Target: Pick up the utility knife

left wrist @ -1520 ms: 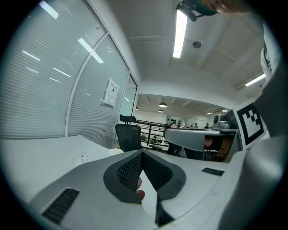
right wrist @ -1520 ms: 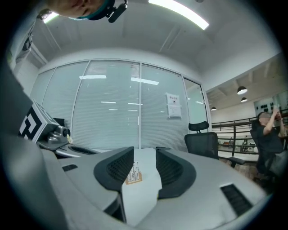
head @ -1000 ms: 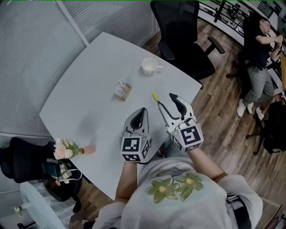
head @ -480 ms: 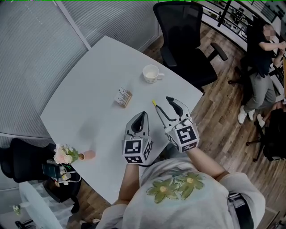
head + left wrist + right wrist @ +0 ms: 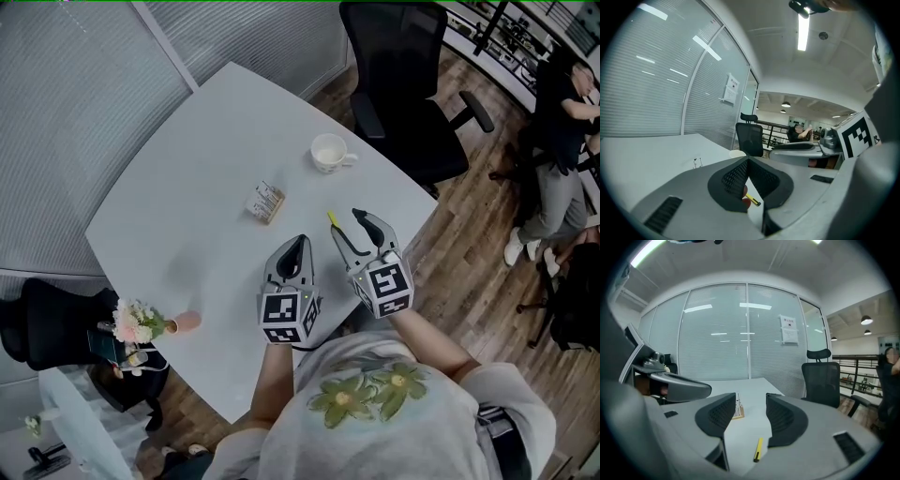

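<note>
Change vs. 0.5 s ago: utility knife (image 5: pixel 331 218) has not moved with respect to the cup (image 5: pixel 328 152). Right gripper (image 5: pixel 349 225) still hangs over it and now looks more foreshortened, tipped more steeply toward the table (image 5: pixel 187 178). Left gripper (image 5: pixel 299 246) is unchanged.

Jaws: right pair spread apart, grasping nothing. Left pair clenched tip to tip, nothing between them.

Knife: slim, yellow body with a dark end toward the right gripper. It lies flat on the table, on the person's side of the cup and well apart from it. In the right gripper view it (image 5: pixel 758 449) shows in the gap below the spread jaws, closer to the right-hand one, and I cannot tell whether it touches either. In the head view only the yellow tip shows beyond the jaws.

Containers: the cup is white with its handle to the right; the inside reads plain white. A small holder (image 5: pixel 265 202), left of the cup and nearer the person, has white cards standing in it. A pink vase (image 5: pixel 186 322), far left of the cup at the table edge, lies tilted and holds flowers (image 5: pixel 136 317).
</note>
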